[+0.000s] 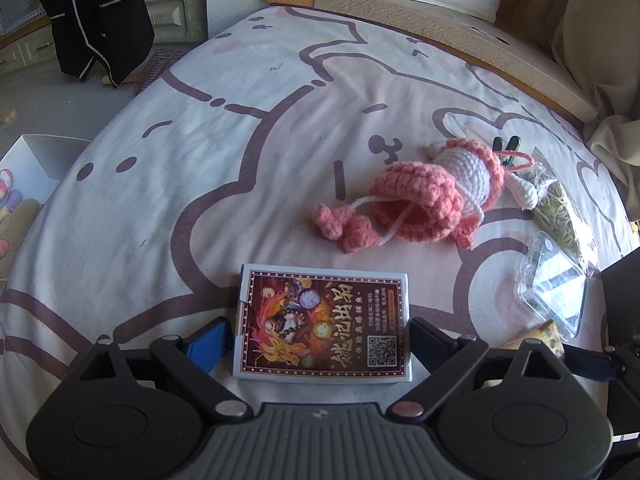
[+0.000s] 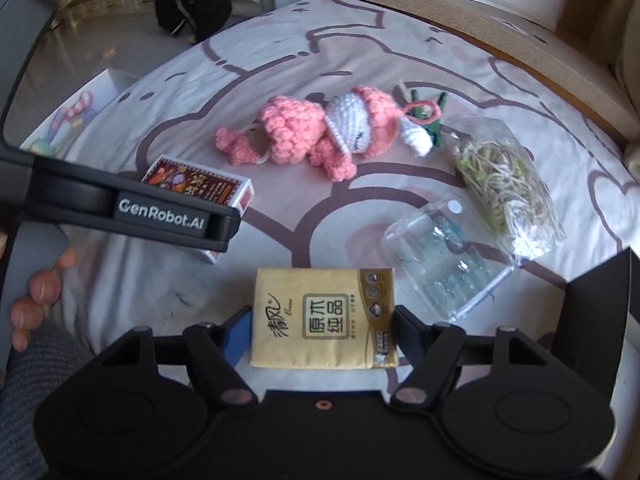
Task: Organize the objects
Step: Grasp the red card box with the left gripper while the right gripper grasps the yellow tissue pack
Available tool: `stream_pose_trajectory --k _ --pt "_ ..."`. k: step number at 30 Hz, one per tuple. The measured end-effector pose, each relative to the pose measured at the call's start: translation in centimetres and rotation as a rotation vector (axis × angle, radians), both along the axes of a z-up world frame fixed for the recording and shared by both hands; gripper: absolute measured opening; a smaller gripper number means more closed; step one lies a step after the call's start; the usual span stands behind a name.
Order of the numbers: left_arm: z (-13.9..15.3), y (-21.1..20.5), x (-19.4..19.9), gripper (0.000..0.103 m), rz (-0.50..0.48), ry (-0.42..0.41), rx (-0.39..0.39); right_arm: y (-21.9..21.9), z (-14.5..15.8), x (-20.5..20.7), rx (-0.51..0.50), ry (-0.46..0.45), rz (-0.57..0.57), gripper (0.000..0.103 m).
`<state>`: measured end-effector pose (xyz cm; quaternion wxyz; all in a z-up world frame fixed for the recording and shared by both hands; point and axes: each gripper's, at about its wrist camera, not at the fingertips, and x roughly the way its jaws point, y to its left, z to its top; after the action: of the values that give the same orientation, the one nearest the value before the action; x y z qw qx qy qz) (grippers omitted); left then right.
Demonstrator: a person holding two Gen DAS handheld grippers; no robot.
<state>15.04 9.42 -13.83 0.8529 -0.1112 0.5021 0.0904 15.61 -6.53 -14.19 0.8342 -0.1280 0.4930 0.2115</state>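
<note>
Tan tissue pack [image 2: 324,318], dark lettering

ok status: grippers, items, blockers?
Left gripper open, card box between fingers. Right gripper straddling tissue pack, grip unclear. Crochet doll beyond, nothing blocking.

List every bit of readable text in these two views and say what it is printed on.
"GenRobot.AI": black left gripper body, seen in the right wrist view.
"原木纯品": yellow tissue pack between the right gripper fingers.
"清风": same pack.
Red-and-white card box: large gold characters too stylised to read; QR code; small print blurred.
</note>
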Motion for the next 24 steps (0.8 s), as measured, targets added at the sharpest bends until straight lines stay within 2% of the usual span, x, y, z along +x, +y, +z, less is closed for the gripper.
stream_pose_trajectory --k 4,9,17,24 --pt "-0.2 -0.4 0.1 0.095 -0.008 0.007 0.029 -1.6 0.0 -0.4 0.030 0.011 -0.152 0.074" --pt "-0.1 -0.7 0.0 0.089 -0.021 0.000 0.042 -3.3 -0.2 -0.9 0.051 -0.007 -0.285 0.074" --pt "-0.5 -1.4 0.5 0.092 -0.039 0.023 0.086 -3.8 -0.8 -0.6 0.095 0.000 -0.330 0.074" --pt "-0.2 -1.5 0.0 0.089 -0.048 0.022 0.091 -4.8 -0.6 -0.3 0.162 0.013 -0.378 0.073"
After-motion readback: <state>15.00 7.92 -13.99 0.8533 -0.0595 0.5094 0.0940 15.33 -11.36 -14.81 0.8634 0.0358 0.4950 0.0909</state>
